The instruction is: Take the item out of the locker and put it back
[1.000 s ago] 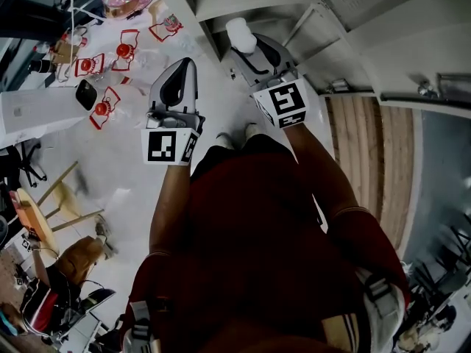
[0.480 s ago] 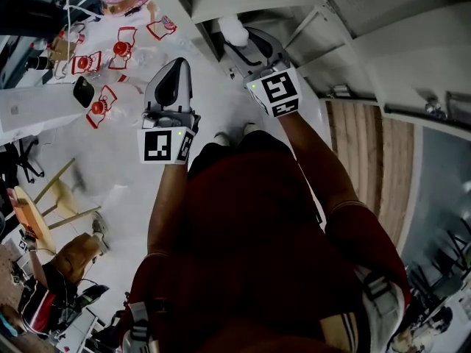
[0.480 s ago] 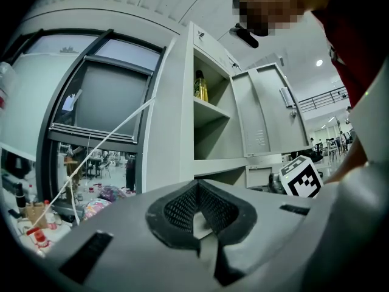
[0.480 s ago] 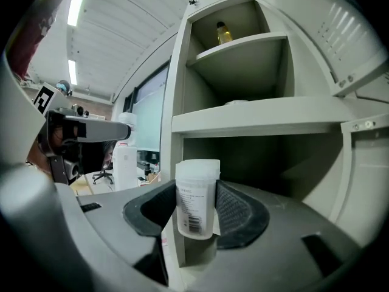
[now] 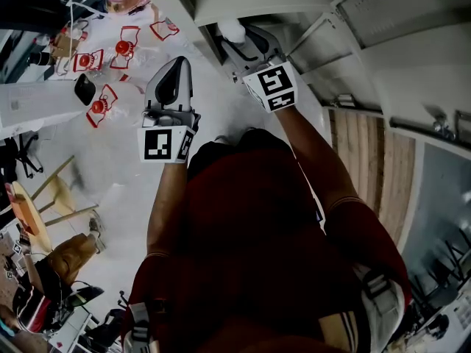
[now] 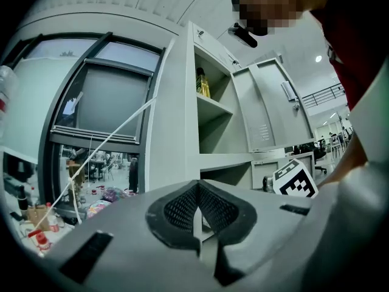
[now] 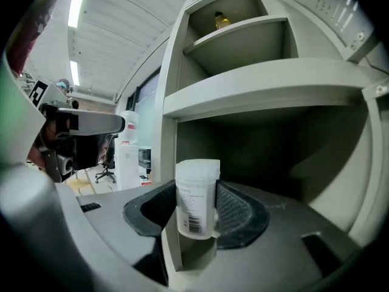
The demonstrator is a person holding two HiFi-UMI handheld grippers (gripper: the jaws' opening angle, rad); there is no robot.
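Note:
A white plastic bottle point(image 7: 197, 194) with a printed label stands upright between the pads of my right gripper point(image 7: 197, 215), which is shut on it. It hangs in front of the grey locker's lower compartment, under a shelf point(image 7: 267, 84). In the head view the bottle point(image 5: 232, 29) and right gripper point(image 5: 241, 44) are at the locker's open front. My left gripper point(image 5: 178, 66) is held apart to the left, over the floor. Its jaws point(image 6: 196, 210) are shut with nothing between them.
A yellow bottle point(image 7: 222, 20) stands on the locker's top shelf. The locker door point(image 5: 390, 6) hangs open to the right. Red-and-white items point(image 5: 103, 101) lie on the floor to the left. A wooden stool point(image 5: 44, 204) stands at the lower left.
My right gripper has carried the white bottle further towards the locker opening. The left gripper has hardly shifted.

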